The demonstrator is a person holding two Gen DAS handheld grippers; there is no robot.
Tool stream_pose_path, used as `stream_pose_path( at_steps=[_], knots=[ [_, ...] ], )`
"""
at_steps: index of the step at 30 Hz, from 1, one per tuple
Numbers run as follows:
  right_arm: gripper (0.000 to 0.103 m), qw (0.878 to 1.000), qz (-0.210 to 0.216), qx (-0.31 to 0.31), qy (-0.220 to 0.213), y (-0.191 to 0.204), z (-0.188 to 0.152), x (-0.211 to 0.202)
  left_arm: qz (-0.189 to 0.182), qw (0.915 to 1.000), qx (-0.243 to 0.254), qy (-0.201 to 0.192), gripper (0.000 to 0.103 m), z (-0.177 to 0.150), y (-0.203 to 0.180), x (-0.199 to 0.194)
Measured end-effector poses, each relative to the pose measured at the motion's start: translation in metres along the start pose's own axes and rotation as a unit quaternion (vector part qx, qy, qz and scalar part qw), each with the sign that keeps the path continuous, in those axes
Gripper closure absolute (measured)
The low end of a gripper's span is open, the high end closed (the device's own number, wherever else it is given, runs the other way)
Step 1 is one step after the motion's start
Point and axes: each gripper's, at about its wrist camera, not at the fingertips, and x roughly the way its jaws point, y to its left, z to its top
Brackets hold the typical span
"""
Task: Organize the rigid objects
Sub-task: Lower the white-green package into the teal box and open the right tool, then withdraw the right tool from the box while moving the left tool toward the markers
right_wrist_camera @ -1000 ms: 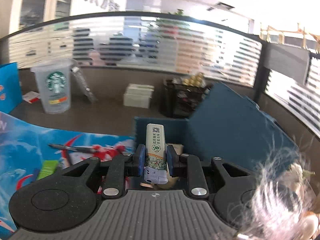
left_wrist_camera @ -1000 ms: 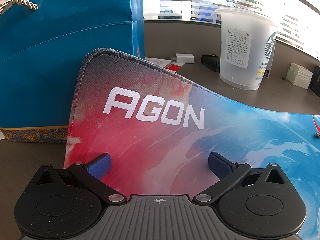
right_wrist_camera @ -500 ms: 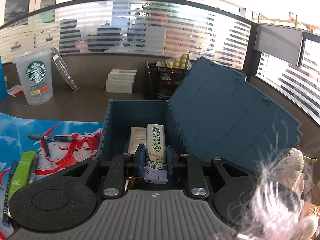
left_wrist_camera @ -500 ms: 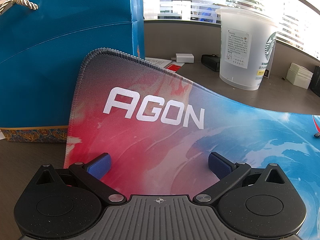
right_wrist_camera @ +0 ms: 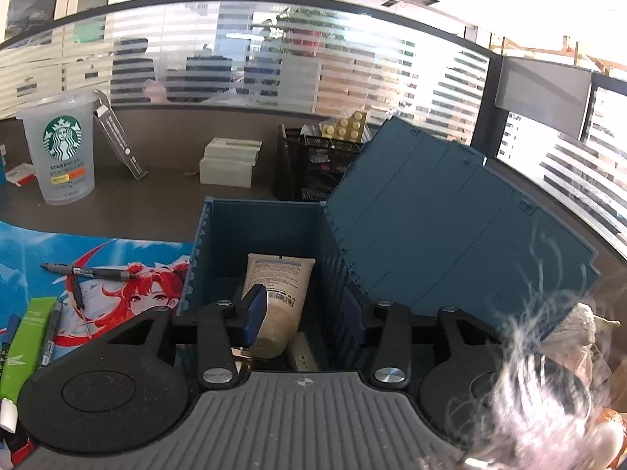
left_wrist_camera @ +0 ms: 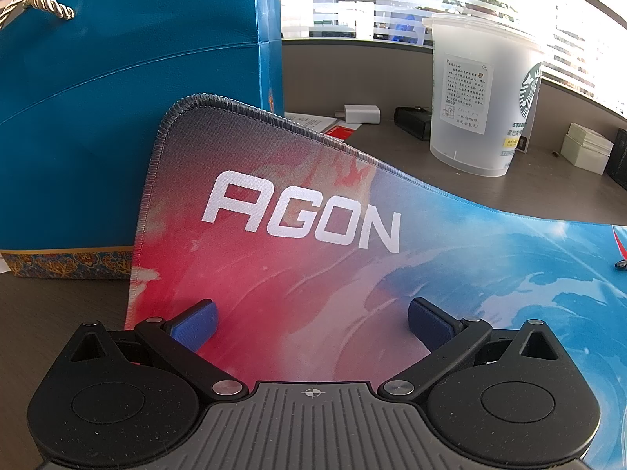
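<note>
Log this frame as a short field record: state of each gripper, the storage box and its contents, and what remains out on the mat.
left gripper: open, holding nothing, over the AGON desk mat
right gripper: open, above the box
blue storage box: lid open
box contents: beige tube, a pale item beside it
on the mat: pens, green tube
behind the mat: Starbucks cup
</note>
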Motion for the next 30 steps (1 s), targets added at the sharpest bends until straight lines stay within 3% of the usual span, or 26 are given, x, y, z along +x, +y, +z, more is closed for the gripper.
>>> stream_pose_path(
  at_steps=[1,3,5,7,11,16,19,24,28,30],
  knots=[
    [0.056,1.0,0.002,-0.001,-0.01,0.002,0.0,-0.005,0.0,1.0,0.0,0.0,0.0,0.0,0.0,0.0],
    [0.037,0.999,0.006,-0.002,-0.033,0.009,-0.001,-0.018,0.0,1.0,0.0,0.0,0.0,0.0,0.0,0.0],
    [0.026,0.998,0.015,-0.006,-0.056,0.019,-0.003,-0.031,0.0,1.0,0.0,0.0,0.0,0.0,0.0,0.0],
    [0.025,0.997,0.029,-0.015,-0.076,0.031,-0.004,-0.046,0.001,1.0,0.0,0.0,0.0,0.0,0.0,0.0],
    [0.011,0.992,0.063,-0.031,-0.102,0.055,-0.01,-0.068,-0.011,0.9999,0.005,0.011,0.0,0.0,-0.012,-0.004],
    [0.011,0.989,0.09,-0.052,-0.109,0.077,-0.022,-0.084,-0.093,0.995,0.004,0.036,0.0,-0.005,-0.051,-0.031],
    [0.011,0.987,0.1,-0.053,-0.112,0.083,-0.03,-0.088,-0.142,0.9883,0.025,0.049,0.0,-0.016,-0.095,-0.046],
    [0.01,0.986,0.112,-0.052,-0.116,0.088,-0.044,-0.097,-0.133,0.9854,0.088,0.06,0.0,-0.029,-0.166,-0.061],
    [0.01,0.984,0.119,-0.053,-0.122,0.087,-0.057,-0.105,-0.093,0.9884,0.094,0.075,0.0,-0.03,-0.201,-0.06],
    [0.009,0.983,0.122,-0.054,-0.127,0.086,-0.064,-0.109,-0.089,0.9891,0.09,0.076,0.0,-0.031,-0.209,-0.064]
  ],
)
